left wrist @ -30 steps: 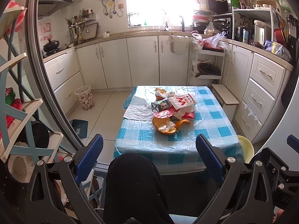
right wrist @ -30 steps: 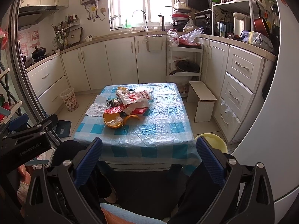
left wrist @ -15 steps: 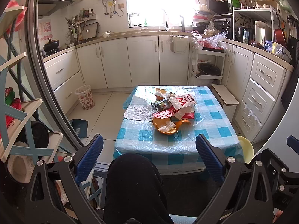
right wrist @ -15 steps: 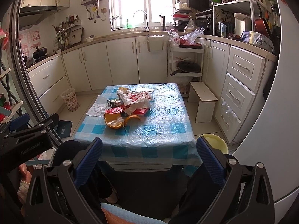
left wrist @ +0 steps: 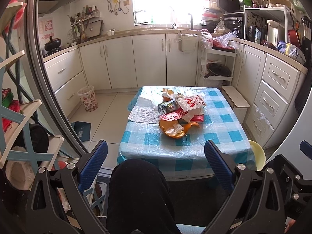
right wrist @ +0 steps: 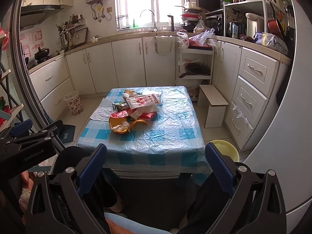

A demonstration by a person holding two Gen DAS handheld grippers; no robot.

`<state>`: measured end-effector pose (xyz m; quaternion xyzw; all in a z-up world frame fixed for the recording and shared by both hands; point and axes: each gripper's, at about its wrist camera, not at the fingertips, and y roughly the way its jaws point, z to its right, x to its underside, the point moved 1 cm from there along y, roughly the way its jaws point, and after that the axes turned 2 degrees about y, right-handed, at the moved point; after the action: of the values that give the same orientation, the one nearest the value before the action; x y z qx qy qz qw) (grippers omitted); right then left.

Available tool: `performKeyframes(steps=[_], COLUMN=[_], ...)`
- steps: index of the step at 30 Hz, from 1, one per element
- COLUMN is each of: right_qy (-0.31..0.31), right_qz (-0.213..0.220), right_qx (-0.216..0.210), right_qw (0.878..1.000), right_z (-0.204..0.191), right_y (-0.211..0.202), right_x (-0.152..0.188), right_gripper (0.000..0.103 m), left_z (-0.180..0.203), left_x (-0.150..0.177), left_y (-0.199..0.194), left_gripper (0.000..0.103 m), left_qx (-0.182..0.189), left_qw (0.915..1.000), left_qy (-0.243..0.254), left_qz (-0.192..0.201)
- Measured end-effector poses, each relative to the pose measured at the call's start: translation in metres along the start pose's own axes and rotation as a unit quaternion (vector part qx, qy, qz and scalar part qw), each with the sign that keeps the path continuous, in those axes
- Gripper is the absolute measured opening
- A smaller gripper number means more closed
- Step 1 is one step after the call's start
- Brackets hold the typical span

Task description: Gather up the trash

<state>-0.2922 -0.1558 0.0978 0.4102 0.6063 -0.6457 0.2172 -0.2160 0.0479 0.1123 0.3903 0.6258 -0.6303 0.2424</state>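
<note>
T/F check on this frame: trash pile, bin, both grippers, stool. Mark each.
1. Both grippers are open and hold nothing. True: the left gripper and right gripper have jaws spread wide, short of the table.
2. The trash pile lies on the floor. False: it sits on the checkered table.
3. The patterned wastebasket stands on the floor by the left cabinets. True.
4. The orange peel is at the far edge of the pile. False: it is the nearest piece.
5. The white stool stands right of the table. True.

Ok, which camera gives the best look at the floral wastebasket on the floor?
The left wrist view: the floral wastebasket stands larger there, with its open rim visible. The right wrist view shows it smaller, farther left, near the door frame.
</note>
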Motion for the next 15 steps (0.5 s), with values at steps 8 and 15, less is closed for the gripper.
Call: performKeyframes(steps=[8, 15], right_qy=[-0.004, -0.018], right_qz=[-0.015, -0.021], right_qx=[-0.002, -0.011], right_qw=[1.0, 1.0], right_z=[0.003, 0.005], right_y=[0.033, 0.078], right_x=[-0.009, -0.017], right_gripper=[0.096, 0.096], left_z=[-0.002, 0.004], left_x=[-0.003, -0.005], left_y=[0.04, 0.093], left_gripper=[0.095, 0.095], left_qx=[-0.008, -0.014], left_qw=[0.9997, 0.9987], left_qy=[-0.005, 0.0], left_qz=[-0.023, -0.049])
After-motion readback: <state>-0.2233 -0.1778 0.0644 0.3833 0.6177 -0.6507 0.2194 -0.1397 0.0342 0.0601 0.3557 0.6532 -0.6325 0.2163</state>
